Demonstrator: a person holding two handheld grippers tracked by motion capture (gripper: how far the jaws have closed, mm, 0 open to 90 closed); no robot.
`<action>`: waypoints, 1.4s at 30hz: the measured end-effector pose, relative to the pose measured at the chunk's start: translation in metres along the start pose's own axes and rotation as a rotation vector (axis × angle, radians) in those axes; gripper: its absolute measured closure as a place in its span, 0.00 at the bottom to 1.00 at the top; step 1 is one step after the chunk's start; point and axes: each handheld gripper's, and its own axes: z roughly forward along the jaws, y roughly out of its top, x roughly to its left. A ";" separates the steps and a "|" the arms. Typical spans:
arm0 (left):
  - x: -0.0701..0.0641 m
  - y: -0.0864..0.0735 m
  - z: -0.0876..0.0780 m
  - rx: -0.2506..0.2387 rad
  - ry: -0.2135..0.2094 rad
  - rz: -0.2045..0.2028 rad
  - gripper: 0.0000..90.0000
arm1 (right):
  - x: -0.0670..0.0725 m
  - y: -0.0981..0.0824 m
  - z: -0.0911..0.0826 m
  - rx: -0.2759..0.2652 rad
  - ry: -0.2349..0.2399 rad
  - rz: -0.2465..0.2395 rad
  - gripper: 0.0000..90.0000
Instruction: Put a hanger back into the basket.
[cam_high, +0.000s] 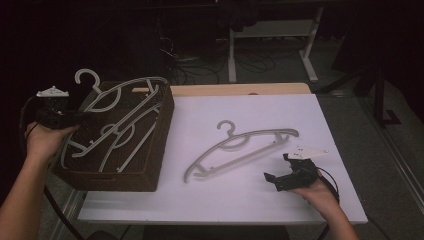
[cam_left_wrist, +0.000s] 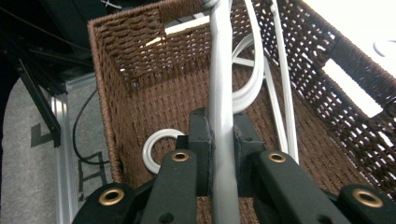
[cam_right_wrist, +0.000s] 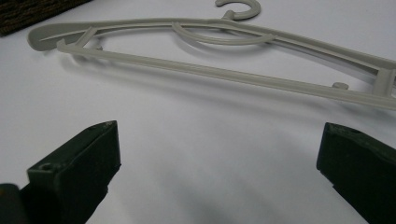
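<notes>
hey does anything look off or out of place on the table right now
Mostly the top hanger: clamped in the left gripper, it lies across the wicker basket's rim, hook poking past the far corner, not settled inside. Another hanger lies on the white table, ahead of the open right gripper.

A lab-like room: white worktable (cam_high: 300, 200), bare desk frame (cam_high: 270, 45) behind, loose floor cables (cam_high: 200, 65) (dimly lit).

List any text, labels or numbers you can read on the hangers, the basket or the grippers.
None: no readable word, number or sign on the grey hanger on the table, the hanger clamped in the left gripper, the wicker basket, the white tabletop or the open right gripper.
</notes>
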 end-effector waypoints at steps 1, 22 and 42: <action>0.000 -0.001 0.001 0.008 0.003 0.004 0.90 | 0.000 0.000 0.000 -0.001 -0.001 0.001 0.00; -0.003 -0.028 0.048 0.150 -0.018 -0.039 0.90 | 0.000 0.000 0.001 0.005 -0.001 0.000 0.00; -0.004 -0.029 0.047 0.089 -0.038 -0.082 0.39 | 0.000 0.000 0.002 0.005 0.000 -0.003 0.00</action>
